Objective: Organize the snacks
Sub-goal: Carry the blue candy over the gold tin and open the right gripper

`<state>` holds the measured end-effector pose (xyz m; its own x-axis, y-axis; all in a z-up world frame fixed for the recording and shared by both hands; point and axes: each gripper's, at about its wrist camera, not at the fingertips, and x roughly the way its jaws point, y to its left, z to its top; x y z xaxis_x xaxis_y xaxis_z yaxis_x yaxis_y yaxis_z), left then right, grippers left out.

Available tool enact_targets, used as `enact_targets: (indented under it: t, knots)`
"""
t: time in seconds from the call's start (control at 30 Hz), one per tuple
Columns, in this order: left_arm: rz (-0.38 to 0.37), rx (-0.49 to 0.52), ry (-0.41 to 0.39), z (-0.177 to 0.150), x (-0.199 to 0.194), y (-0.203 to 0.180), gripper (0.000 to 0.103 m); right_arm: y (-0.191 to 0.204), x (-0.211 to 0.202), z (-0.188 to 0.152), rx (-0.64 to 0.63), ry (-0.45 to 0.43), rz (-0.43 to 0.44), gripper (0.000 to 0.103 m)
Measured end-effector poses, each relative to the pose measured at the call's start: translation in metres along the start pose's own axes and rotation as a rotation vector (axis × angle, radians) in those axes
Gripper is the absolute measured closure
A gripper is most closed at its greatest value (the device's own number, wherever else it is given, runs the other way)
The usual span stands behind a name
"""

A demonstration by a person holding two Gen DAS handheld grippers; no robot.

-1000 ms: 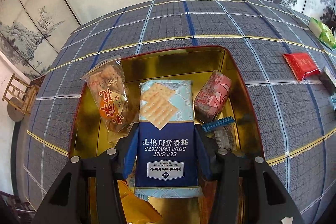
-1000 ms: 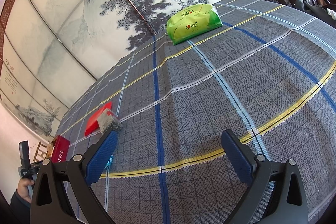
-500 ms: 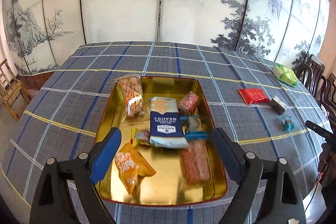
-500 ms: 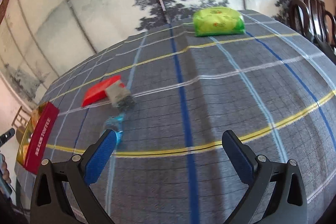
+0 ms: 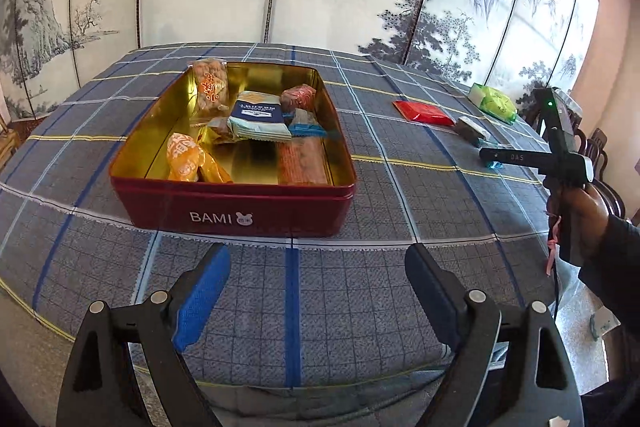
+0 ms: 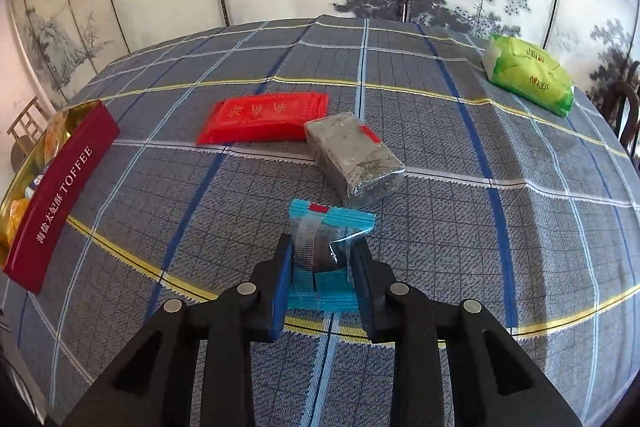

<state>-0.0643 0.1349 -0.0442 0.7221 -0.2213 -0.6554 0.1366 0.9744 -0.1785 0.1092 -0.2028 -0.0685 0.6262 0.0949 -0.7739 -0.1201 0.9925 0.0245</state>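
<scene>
Tin point(image 5: 240, 211) stands on the tablecloth point(image 5: 360, 267), holding several snack packets point(image 5: 260, 115). To its right on the cloth lie a flat packet point(image 6: 264, 115), a foil block point(image 6: 352, 159) touching it, and a small packet point(image 6: 328, 247) nearer. A tissue pack point(image 6: 528, 75) lies far right.

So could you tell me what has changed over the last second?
The left gripper let go of the soda crackers, left them in the tin and drew back open. The right gripper closed on the blue snack. Red packet, grey pack and green pack stayed.
</scene>
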Motion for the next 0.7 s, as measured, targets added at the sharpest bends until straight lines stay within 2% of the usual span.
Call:
enact_targets:
  t: [0.17,0.37,0.7]
  knots:
    - [-0.002,-0.034,-0.057,-0.005,-0.011,0.004,0.017,0.015,-0.015,0.002,-0.037,-0.044,-0.068,0.075]
    - [0.008,-0.08,-0.026,-0.017,-0.009,0.009,0.018,0.039,-0.019,0.024,-0.038,-0.073,-0.085,0.076]
    - [0.064,-0.111,0.015,-0.038,-0.017,0.02,0.018,0.112,-0.004,0.061,-0.096,-0.095,-0.076,0.076]
